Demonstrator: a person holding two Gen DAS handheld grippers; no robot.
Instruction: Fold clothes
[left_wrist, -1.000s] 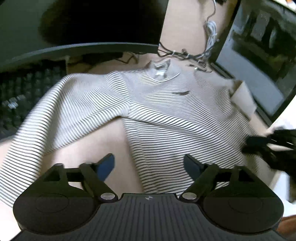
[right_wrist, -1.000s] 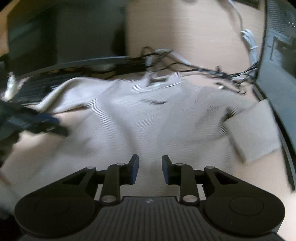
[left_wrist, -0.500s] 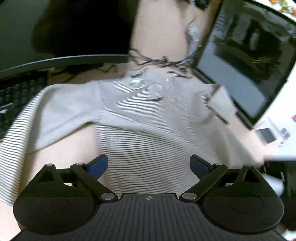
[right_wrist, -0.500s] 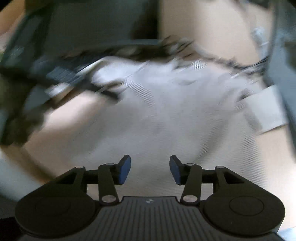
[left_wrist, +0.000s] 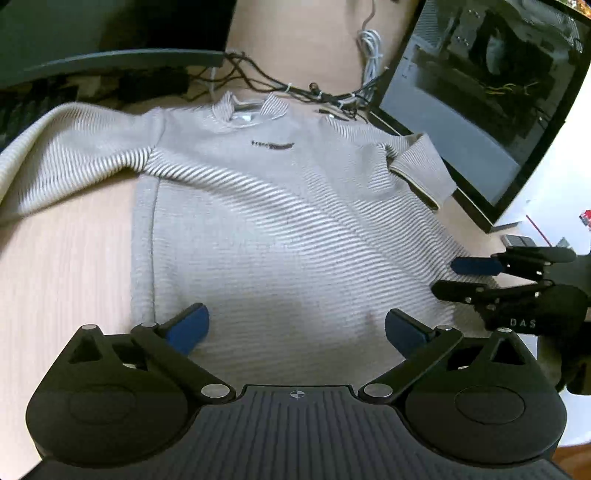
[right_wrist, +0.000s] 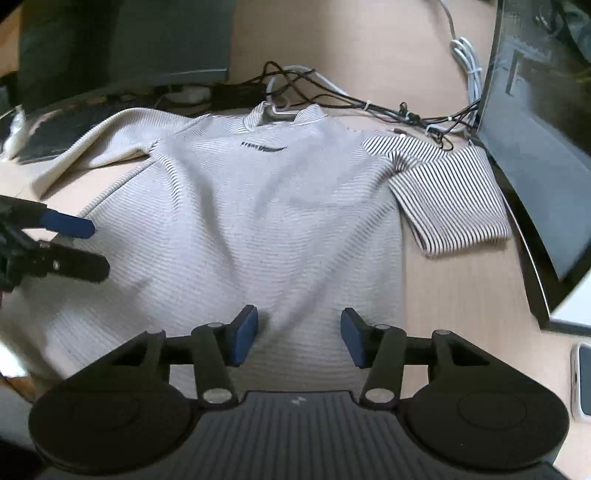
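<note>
Striped short-sleeved T-shirt (left_wrist: 280, 221) spread flat, front up, across the middle of the left wrist frame on a pale wooden desk (left_wrist: 62, 258), collar toward the top of the frame, hem toward the bottom. Small dark logo (left_wrist: 272, 144) printed just below the collar. One sleeve (left_wrist: 70, 147) stretched toward the upper left, the other sleeve (left_wrist: 417, 166) folded in at centre right, just beside a dark glass-sided computer case (left_wrist: 480, 92). Tangle of black and white cables (left_wrist: 314, 92) at top centre, right behind the collar.

Left gripper (left_wrist: 297, 328) low in the frame, over the shirt's hem area, blue-padded fingers (left_wrist: 186, 326) spread wide, nothing between them. Whether touching the cloth, cannot tell.

Right gripper (right_wrist: 298, 336) at bottom centre of the right wrist frame, over the lower part of the same T-shirt (right_wrist: 266, 221), fingers moderately apart, empty. Same gripper also seen at the right edge of the left wrist frame (left_wrist: 465, 277), over the shirt's side edge.

Black keyboard (right_wrist: 62, 129) at upper left of the right wrist frame, partly under the spread sleeve. White-edged phone (right_wrist: 581, 380) at the lower right edge.
</note>
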